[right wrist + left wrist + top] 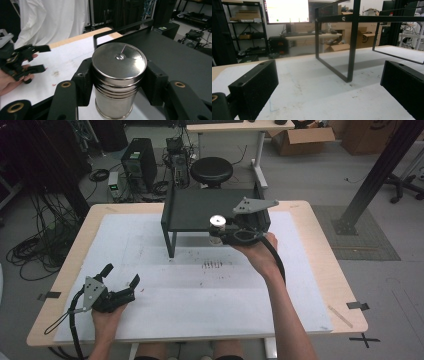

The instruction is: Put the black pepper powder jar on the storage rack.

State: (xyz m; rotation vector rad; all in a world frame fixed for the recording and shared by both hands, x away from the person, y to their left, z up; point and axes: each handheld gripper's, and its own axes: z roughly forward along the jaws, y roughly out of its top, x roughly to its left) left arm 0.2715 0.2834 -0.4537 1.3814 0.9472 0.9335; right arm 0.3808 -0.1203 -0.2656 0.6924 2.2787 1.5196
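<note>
A shiny steel canister [119, 60] with a flat lid is clamped upright between the black jaws of my right gripper [118, 83]. In the high view the canister [217, 222] hangs in the right gripper [218, 234] at the front edge of a black metal stand [200, 209], level with its top. My left gripper [121, 274] rests on the white mat [165, 295] near the front left, held by a hand. Its jaws stand wide apart with nothing between them, and in its own view the left gripper [329, 87] faces the stand's legs [352, 50].
The stand sits at the back middle of the mat, its flat top [170, 52] bare. A dark smudge [212, 265] marks the mat in front of it. Beyond the table are a round stool [211, 170], computer cases [138, 162] and cables [30, 250].
</note>
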